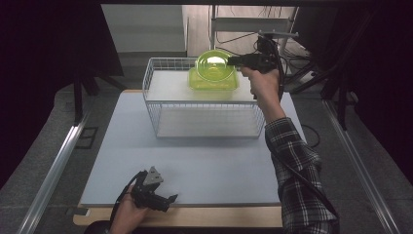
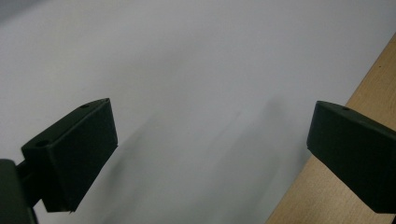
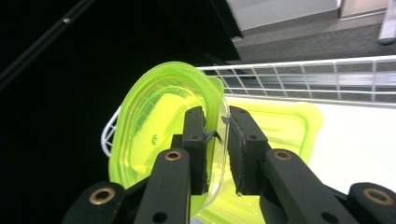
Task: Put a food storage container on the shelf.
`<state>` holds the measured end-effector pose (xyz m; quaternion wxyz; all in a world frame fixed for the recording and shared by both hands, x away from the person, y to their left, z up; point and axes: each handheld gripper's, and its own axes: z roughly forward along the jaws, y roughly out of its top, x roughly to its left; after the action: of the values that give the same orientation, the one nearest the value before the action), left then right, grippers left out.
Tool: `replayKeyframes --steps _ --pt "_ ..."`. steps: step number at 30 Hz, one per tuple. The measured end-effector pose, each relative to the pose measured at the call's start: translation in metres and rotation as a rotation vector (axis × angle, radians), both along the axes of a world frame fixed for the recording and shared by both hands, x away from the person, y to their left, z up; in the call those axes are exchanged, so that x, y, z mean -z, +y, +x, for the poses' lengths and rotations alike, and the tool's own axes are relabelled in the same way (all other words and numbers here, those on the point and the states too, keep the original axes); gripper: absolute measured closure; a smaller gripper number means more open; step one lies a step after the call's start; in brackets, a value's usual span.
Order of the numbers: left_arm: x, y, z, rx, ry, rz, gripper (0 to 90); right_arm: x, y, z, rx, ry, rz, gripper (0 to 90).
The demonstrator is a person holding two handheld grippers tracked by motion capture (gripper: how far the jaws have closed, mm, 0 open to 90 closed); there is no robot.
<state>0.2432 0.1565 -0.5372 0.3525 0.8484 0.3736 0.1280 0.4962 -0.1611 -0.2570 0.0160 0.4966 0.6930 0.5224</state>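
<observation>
A translucent green bowl (image 1: 213,66) stands tilted on its edge over a green square container (image 1: 214,83) on the top shelf of a white wire basket (image 1: 160,105). My right gripper (image 1: 234,61) reaches in from the right and is shut on the bowl's right rim. In the right gripper view the rim of the bowl (image 3: 154,126) runs between the two pads (image 3: 196,140) of the right gripper (image 3: 217,126), with the container (image 3: 285,126) behind. My left gripper (image 1: 168,202) rests low by the table's front edge, its jaws wide apart, and the left gripper (image 2: 210,154) holds nothing.
The wire basket stands at the back of the grey mat (image 1: 122,161), its lower shelf bare. The wooden table edge (image 2: 336,196) runs just beside the left jaw. Dark curtains, cables and metal rails surround the table.
</observation>
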Motion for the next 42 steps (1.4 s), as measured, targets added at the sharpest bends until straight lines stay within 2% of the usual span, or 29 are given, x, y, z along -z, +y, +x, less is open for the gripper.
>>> replayKeyframes --steps 9,15,23,30,42 --pt "0.0 0.0 0.0 -0.001 0.001 0.001 1.7 0.001 0.007 0.006 0.036 -0.017 -0.063 74.1" --pt "0.0 0.0 0.0 0.0 0.0 0.002 1.7 0.003 0.009 0.007 0.039 -0.022 -0.066 66.4" --pt "0.0 0.0 0.0 -0.002 -0.002 0.003 1.7 -0.001 0.009 -0.001 0.011 -0.057 -0.075 50.9" --pt "0.0 0.0 0.0 -0.002 -0.002 0.004 1.7 0.002 0.002 -0.008 -0.04 -0.054 -0.077 38.6" --pt "0.0 0.0 0.0 -0.001 -0.002 0.007 1.7 0.007 -0.003 -0.027 -0.1 -0.117 -0.105 28.3"
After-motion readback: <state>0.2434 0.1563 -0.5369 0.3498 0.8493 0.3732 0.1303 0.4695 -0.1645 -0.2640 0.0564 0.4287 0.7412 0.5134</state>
